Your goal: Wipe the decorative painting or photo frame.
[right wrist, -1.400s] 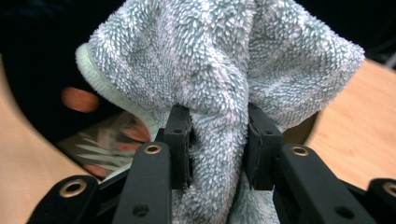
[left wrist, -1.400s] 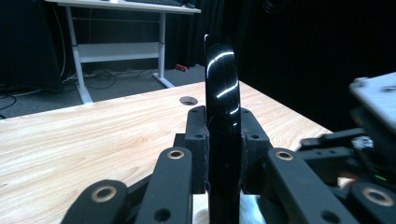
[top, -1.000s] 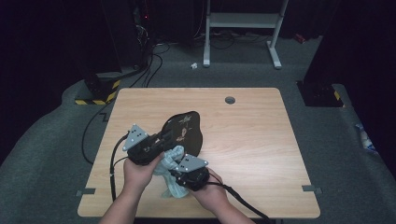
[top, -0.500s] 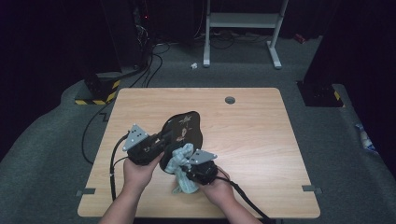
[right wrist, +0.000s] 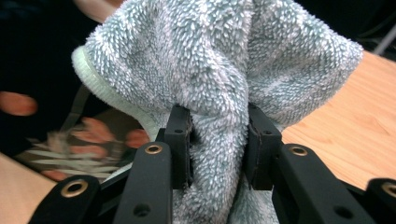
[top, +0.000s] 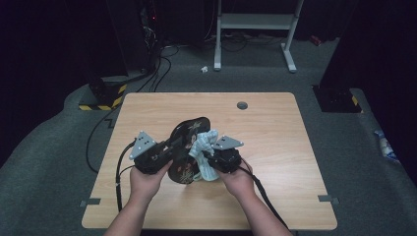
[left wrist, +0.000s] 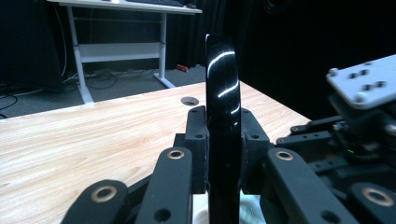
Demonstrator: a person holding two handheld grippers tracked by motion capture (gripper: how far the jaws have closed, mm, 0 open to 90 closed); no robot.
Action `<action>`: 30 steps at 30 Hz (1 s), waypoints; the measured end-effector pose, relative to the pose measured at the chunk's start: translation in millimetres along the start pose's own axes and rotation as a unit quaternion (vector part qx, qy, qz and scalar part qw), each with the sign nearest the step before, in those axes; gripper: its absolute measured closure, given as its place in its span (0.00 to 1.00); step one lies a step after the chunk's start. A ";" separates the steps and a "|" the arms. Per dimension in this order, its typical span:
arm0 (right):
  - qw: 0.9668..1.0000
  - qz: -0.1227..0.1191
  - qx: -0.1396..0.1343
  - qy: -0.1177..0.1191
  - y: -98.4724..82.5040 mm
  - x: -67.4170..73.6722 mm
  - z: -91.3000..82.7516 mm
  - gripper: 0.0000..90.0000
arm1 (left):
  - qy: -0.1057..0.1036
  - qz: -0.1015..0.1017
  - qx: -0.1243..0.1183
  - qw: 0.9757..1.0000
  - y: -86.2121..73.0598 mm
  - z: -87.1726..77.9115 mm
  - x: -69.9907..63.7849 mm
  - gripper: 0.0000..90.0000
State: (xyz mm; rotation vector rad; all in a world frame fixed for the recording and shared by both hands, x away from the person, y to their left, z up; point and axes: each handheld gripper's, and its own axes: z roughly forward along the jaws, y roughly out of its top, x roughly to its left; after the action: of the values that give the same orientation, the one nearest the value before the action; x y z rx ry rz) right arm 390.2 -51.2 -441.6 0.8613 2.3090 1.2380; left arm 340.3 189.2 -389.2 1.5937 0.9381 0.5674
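Now R gripper [top: 211,153], jaws clamping cloth [top: 204,147], moved up tray [top: 189,132]; L gripper [top: 169,147] grips tray edge.

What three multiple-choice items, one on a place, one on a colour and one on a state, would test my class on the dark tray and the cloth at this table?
1. Where is the round cable hole in the table?
A. Beyond the tray, near the far edge
B. At the near left corner
C. Under the person's elbow

2. What colour is the cloth?
A. Bright red
B. Pale blue-grey
C. Black

3. How is the dark tray held?
A. Lying flat, untouched
B. Clamped on edge in the left hand-held gripper
C. Hanging from the right hand-held gripper

Answers: 1 A, the high view shows the hole past the tray. 2 B, the right gripper view shows pale fluffy pile. 3 B, the left gripper view shows both jaws pressing its glossy edge.
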 end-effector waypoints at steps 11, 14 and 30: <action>0.996 -0.058 -0.015 0.058 -1.2 61.7 -7.7 0.74 | 0.000 -0.002 0.000 1.000 0.0 0.4 0.4 0.87; 0.995 -0.068 -0.015 0.075 -3.7 75.0 -8.0 0.74 | 0.001 -0.003 0.001 1.000 0.2 0.4 0.3 0.87; 0.991 -0.078 0.043 0.104 -39.4 88.0 13.1 0.74 | -0.001 -0.002 0.002 1.000 0.7 0.6 1.0 0.87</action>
State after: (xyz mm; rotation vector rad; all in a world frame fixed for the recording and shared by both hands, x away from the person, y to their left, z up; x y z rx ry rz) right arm 319.6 -0.9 -485.6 0.5889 2.5561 1.2177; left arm 341.5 189.7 -388.9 1.5958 0.9419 0.5598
